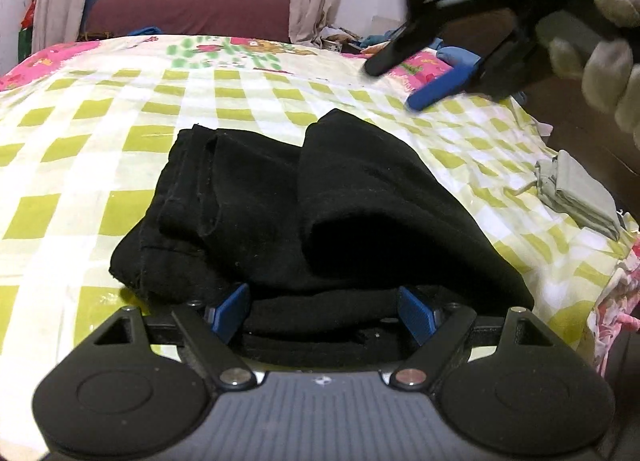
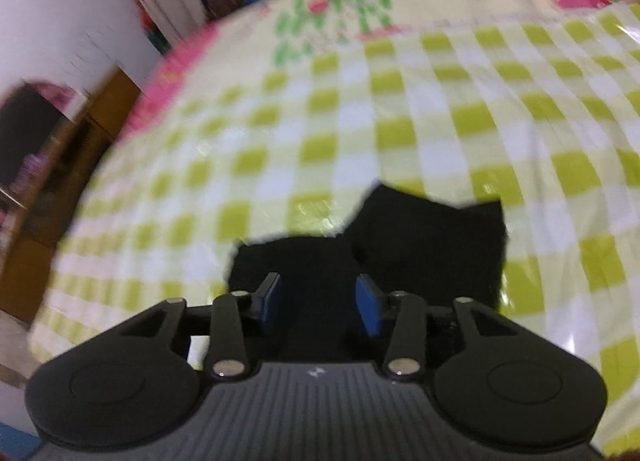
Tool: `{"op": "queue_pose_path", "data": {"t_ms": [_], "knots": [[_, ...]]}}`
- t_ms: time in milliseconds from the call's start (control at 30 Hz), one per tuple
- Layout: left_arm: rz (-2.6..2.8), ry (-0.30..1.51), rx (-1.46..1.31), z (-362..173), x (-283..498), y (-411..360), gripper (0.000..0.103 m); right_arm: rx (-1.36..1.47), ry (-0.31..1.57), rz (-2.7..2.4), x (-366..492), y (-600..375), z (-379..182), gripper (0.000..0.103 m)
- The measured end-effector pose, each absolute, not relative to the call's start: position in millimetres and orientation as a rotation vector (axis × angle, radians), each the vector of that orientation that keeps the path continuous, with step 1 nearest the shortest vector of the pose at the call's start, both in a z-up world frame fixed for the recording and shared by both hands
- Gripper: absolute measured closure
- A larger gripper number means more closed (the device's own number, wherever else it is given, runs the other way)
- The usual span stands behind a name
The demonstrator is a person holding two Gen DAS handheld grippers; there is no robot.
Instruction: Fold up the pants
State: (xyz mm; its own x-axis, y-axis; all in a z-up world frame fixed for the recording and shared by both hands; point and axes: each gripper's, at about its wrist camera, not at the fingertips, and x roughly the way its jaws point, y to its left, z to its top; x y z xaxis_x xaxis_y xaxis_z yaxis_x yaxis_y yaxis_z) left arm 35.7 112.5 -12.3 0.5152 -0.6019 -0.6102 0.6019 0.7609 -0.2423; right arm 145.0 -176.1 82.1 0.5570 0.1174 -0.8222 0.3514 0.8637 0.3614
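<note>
Black pants (image 1: 304, 213) lie bundled on checked bedsheet (image 1: 80, 133); left gripper (image 1: 324, 313) and right gripper (image 2: 318, 303) released, jaws spread, seemingly between folds

I see a bed (image 1: 100, 149) covered in a glossy green-and-white checked sheet with pink cartoon borders. Black fabric pants (image 1: 304, 201) lie bunched on it; a folded grey cloth (image 1: 580, 193) sits near its edge.

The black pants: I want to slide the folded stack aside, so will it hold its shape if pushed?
Probably not: the black pants look soft and loosely layered, so folds would likely slump. The glossy checkered sheet may let the bundle slide.
</note>
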Motion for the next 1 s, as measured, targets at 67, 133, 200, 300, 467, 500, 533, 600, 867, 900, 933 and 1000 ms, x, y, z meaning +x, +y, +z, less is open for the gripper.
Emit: {"op": "queue_pose_path", "data": {"t_ms": [67, 133, 200, 300, 467, 500, 533, 600, 867, 900, 933, 1000], "knots": [[-0.724, 0.730, -0.001, -11, 34, 113, 0.009, 0.501, 1.043, -0.135, 147, -158, 69, 0.059], [-0.726, 0.725, 0.007, -11, 33, 113, 0.009, 0.447, 1.103, -0.122, 153, -135, 55, 0.059], [-0.729, 0.717, 0.025, -12, 30, 112, 0.009, 0.361, 1.149, -0.132, 161, -116, 43, 0.055], [-0.732, 0.706, 0.051, -13, 27, 110, 0.009, 0.311, 1.198, -0.162, 171, -102, 20, 0.039], [-0.736, 0.694, 0.082, -14, 23, 110, 0.009, 0.101, 1.248, -0.156, 179, -89, -8, 0.059], [-0.738, 0.692, 0.082, -13, 23, 110, 0.009, 0.118, 1.249, -0.162, 177, -95, -6, 0.065], [-0.740, 0.692, 0.079, -13, 24, 111, 0.009, 0.160, 1.247, -0.157, 174, -105, -1, 0.077], [-0.741, 0.693, 0.070, -13, 24, 111, 0.009, 0.247, 1.226, -0.145, 165, -122, 14, 0.080], [-0.717, 0.715, 0.076, -15, 26, 106, 0.008, 0.392, 1.001, 0.009, 150, -106, 93, 0.084], [-0.716, 0.718, 0.075, -16, 26, 106, 0.008, 0.390, 0.988, 0.035, 151, -97, 97, 0.084], [-0.715, 0.721, 0.074, -15, 27, 105, 0.008, 0.395, 0.983, 0.062, 154, -88, 98, 0.087], [-0.717, 0.725, 0.073, -16, 27, 106, 0.008, 0.381, 0.994, 0.126, 164, -64, 92, 0.101]]}}
